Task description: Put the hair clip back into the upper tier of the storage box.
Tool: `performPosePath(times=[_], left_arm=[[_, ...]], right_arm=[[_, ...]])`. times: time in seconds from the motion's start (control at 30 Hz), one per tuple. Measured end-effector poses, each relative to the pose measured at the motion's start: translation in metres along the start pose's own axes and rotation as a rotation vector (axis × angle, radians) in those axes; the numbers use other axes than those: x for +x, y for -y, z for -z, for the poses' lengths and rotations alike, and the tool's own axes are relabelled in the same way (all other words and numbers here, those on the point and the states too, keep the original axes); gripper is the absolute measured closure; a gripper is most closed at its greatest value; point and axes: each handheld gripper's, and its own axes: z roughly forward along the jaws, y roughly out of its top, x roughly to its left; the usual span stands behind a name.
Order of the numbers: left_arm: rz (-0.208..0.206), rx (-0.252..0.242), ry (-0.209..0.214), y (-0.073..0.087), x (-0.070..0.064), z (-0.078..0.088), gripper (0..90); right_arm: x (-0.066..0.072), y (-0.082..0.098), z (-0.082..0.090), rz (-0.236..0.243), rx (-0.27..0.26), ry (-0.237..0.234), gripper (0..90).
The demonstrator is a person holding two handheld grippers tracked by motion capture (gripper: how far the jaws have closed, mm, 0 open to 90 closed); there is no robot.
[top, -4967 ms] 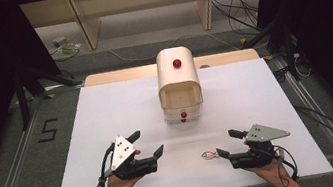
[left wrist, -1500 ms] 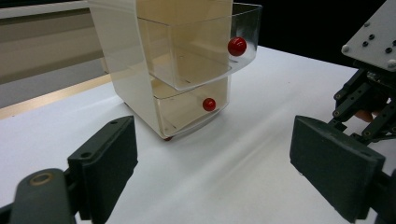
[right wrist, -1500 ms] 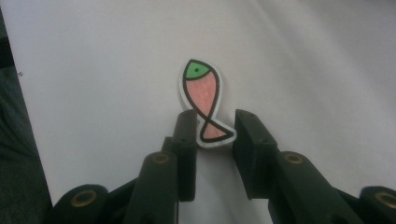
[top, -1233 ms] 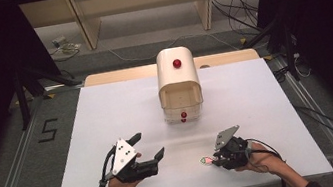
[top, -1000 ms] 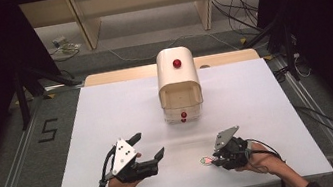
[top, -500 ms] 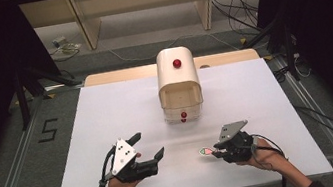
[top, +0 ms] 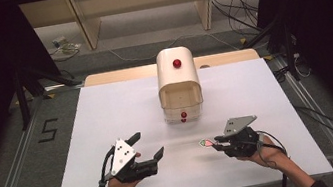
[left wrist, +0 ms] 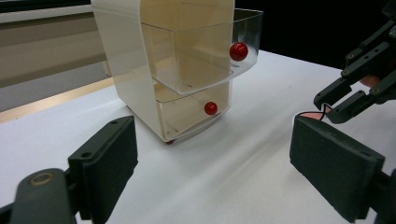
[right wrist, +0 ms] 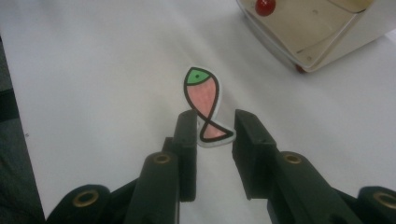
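fish cutout [right wrist: 204,107]: flat, card-like, smooth printed face
right gripper [right wrist: 213,135]: matt black plastic
left gripper [left wrist: 212,165]: matt black pads
drawer box [top: 178,83]: glossy cream plastic, clear drawers
knobs [left wrist: 238,51]: shiny red
table [top: 106,108]: smooth matt white

On the table [top: 107,113], the drawer unit [top: 179,84] stands behind the fish piece [top: 207,143].
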Motion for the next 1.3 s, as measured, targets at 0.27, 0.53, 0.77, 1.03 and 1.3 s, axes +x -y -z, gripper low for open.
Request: performPosePath(times=[0.27, 0.53, 0.77, 1.03, 1.3], left_arm=[[0.011, -0.010, -0.003, -0.001, 0.000, 0.001, 14.7], [0.011, -0.011, -0.005, -0.001, 0.000, 0.003, 14.7], [0.006, -0.008, -0.006, 0.000, 0.000, 0.005, 14.7], [0.010, -0.008, -0.012, 0.001, 0.001, 0.004, 14.7], [0.015, -0.010, -0.013, 0.001, 0.001, 0.004, 14.7]], right_arm=[[0.000, -0.004, 0.007, -0.003, -0.025, 0.011, 71.9], [-0.003, -0.007, 0.014, -0.012, -0.051, 0.025, 71.9], [-0.006, -0.011, 0.022, -0.020, -0.087, 0.038, 71.9], [-0.010, -0.018, 0.030, -0.032, -0.132, 0.049, 71.9], [-0.015, -0.026, 0.038, -0.045, -0.171, 0.062, 71.9]])
